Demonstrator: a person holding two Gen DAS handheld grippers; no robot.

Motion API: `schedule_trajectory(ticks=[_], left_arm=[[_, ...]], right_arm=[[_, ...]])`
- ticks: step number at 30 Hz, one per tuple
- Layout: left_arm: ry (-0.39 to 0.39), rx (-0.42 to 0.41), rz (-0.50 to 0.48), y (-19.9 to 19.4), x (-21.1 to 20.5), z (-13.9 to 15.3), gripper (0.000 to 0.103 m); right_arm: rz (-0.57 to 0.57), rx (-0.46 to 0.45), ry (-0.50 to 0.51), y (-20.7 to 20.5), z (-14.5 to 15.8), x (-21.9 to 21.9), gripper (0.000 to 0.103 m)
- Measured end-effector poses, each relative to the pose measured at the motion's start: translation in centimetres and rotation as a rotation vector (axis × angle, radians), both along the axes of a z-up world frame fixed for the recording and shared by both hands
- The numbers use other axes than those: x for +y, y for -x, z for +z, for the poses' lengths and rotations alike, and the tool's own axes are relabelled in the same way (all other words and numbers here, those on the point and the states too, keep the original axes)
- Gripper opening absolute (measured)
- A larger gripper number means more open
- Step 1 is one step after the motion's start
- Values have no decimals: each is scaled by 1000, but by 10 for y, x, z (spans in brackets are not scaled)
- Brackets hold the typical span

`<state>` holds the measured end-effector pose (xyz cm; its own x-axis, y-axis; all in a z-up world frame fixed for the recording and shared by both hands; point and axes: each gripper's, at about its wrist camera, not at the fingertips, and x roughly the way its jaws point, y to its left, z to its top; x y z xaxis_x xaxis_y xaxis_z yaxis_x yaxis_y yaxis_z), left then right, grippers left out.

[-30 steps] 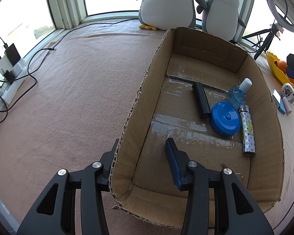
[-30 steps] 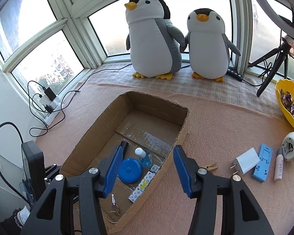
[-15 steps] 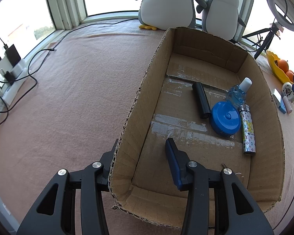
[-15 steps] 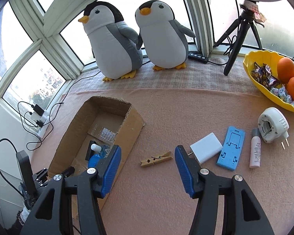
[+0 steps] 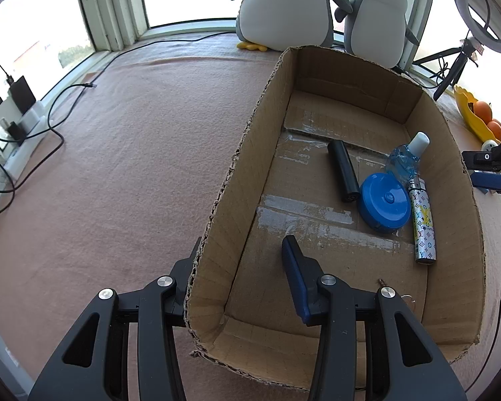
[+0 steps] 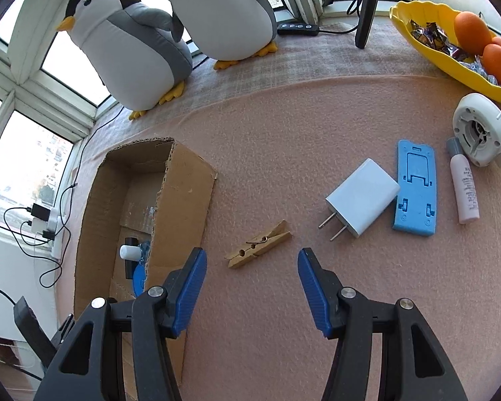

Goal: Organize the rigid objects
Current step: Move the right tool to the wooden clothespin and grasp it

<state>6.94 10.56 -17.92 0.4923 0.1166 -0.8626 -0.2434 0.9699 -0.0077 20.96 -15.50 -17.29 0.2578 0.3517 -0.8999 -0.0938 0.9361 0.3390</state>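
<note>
A cardboard box (image 5: 237, 180) holds a black cylinder (image 5: 343, 171), a blue round case (image 5: 384, 207), a small bottle with a white cap (image 5: 414, 153) and a patterned tube (image 5: 424, 227). My left gripper (image 5: 240, 257) is open and straddles the box's left wall, one finger inside, one outside. My right gripper (image 6: 250, 267) is open and empty above the mat, right of the box (image 6: 183, 200). A wooden clothespin (image 6: 259, 244) lies just beyond its fingertips. Farther right lie a white charger (image 6: 362, 197), a blue plastic stand (image 6: 415, 187), a pink tube (image 6: 464, 190) and a white round plug (image 6: 482, 130).
Two plush penguins (image 6: 170, 33) stand at the window behind the box. A yellow bowl (image 6: 417, 23) with oranges and sweets sits at the far right. A tripod leg (image 6: 367, 10) stands beside it. Cables and a power strip (image 5: 16, 117) lie at the left edge.
My right gripper has swung right and down, from over the box toward the mat, and the clothespin now lies close before its fingers. The left gripper has not moved.
</note>
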Motion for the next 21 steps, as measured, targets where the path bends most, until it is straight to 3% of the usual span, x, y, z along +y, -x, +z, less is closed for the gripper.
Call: schedule_trajectory(ticks=[11,17,21], left_arm=[[10,-3,0,2,1,-1,43],[10,-3,0,2,1,-1,43],[10,-3,1,2,1,-1,43]], right_arm=[[-47,40,66,-18,-19,14,43],[19,29,142,-16,-24,28,43],[75,8,180,-11,-23,31,37]])
